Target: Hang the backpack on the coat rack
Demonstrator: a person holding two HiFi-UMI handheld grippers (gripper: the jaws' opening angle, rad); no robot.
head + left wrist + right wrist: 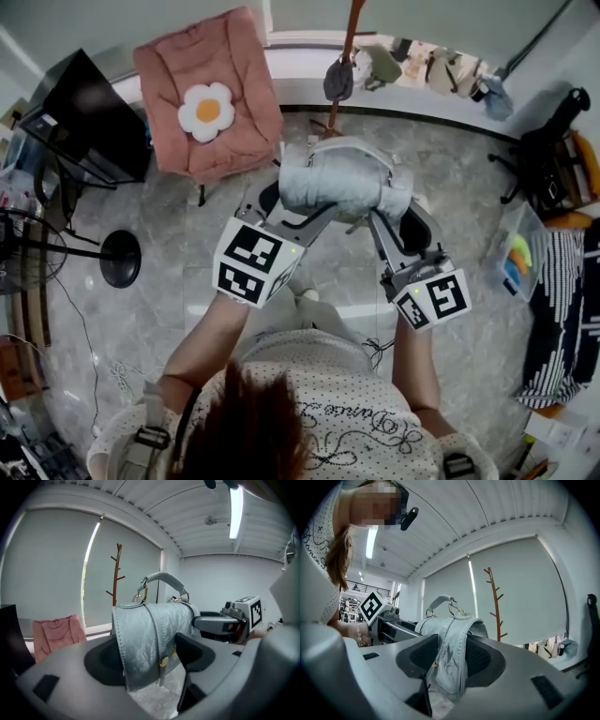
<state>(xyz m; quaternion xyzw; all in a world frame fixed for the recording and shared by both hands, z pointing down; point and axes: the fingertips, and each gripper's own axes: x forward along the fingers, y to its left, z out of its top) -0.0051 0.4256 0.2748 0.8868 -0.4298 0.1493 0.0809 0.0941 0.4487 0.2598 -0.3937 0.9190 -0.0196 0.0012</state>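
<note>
Grey backpack [342, 178] pinched by left tool [150, 656], right tool [452, 657], coat rack [116, 573] foot hidden

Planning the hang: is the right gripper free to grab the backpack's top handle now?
Probably not: the right gripper is clamped on the backpack, as is the left gripper; the handle itself stands clear on top.

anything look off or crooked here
Nothing stands out: the backpack is held between the left gripper and right gripper, each clamped on one end, and the coat rack stands upright.
</note>
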